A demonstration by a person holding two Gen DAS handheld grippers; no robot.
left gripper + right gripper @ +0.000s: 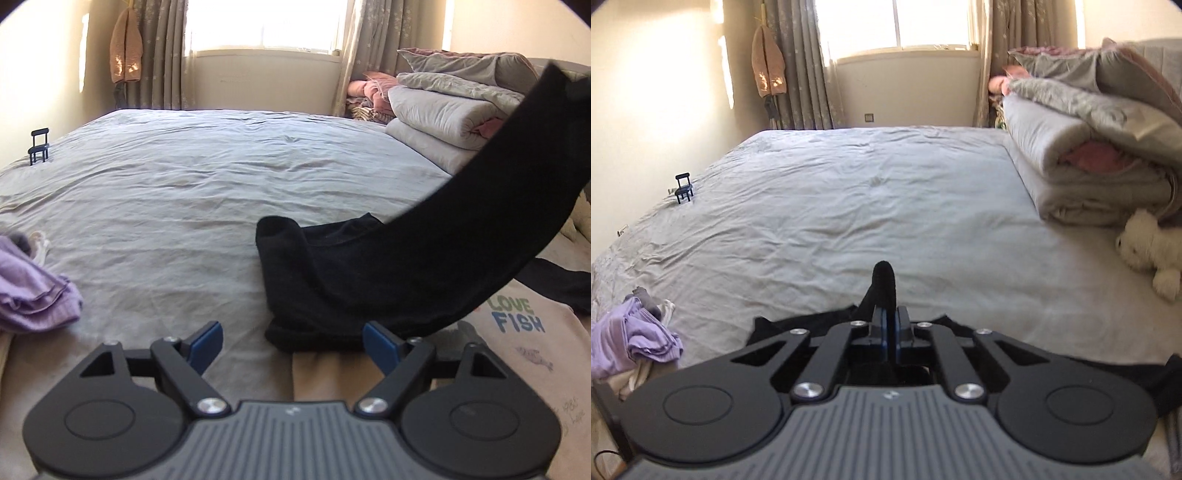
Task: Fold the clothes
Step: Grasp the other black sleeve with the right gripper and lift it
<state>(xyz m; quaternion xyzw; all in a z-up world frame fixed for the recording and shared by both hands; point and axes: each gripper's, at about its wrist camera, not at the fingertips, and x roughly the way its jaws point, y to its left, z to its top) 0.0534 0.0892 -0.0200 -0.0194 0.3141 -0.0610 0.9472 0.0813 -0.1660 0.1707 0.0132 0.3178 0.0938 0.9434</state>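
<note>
A black garment point(332, 273) lies bunched near the front edge of the bed point(207, 177), and a long strip of it point(491, 192) rises up to the right out of the left wrist view. My left gripper point(293, 345) is open just in front of the garment's near edge, nothing between its blue pads point(207, 345). My right gripper point(888, 325) is shut on a fold of the same black garment point(884, 280), which sticks up between the fingers and hangs below.
A purple garment point(33, 291) lies crumpled at the left. A pink printed shirt point(524, 332) lies at the right under the black cloth. Folded duvets point(1089, 147) and a white plush toy point(1152, 247) sit at the right. A small black stand point(683, 189) stands far left.
</note>
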